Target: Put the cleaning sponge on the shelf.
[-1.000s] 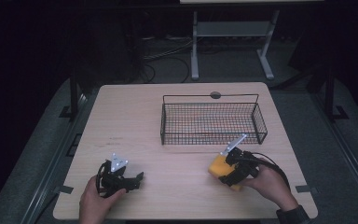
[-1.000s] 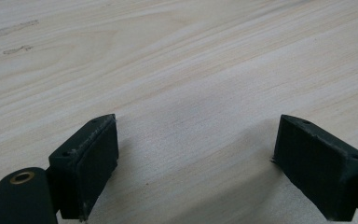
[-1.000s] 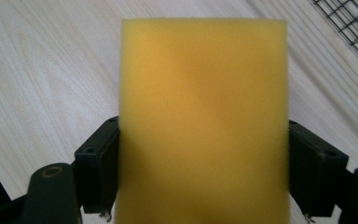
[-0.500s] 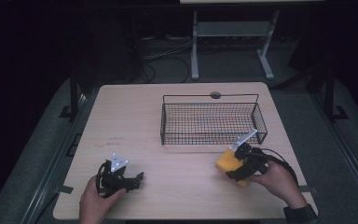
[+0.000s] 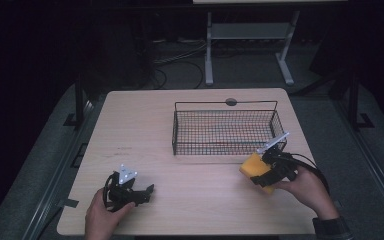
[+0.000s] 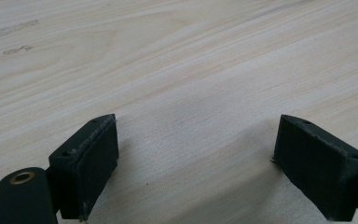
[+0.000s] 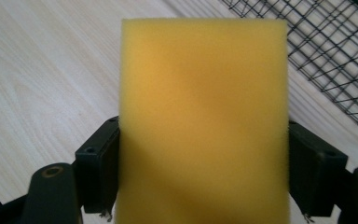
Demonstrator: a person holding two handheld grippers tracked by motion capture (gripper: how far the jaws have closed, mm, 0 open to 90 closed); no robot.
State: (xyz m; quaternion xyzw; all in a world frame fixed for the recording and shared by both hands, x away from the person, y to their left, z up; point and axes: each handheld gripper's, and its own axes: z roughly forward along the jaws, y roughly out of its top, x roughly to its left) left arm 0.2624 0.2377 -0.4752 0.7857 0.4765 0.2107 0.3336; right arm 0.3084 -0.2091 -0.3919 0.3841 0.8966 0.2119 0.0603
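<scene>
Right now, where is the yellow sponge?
In the high view the yellow sponge is at the table's right front, held between the right gripper's fingers, just outside the near right corner of the wire basket.

Wide bare pale wooden surface [image 5: 145,130] lies open leftward; the black wire mesh basket [image 5: 225,131] blocks the far right.
</scene>
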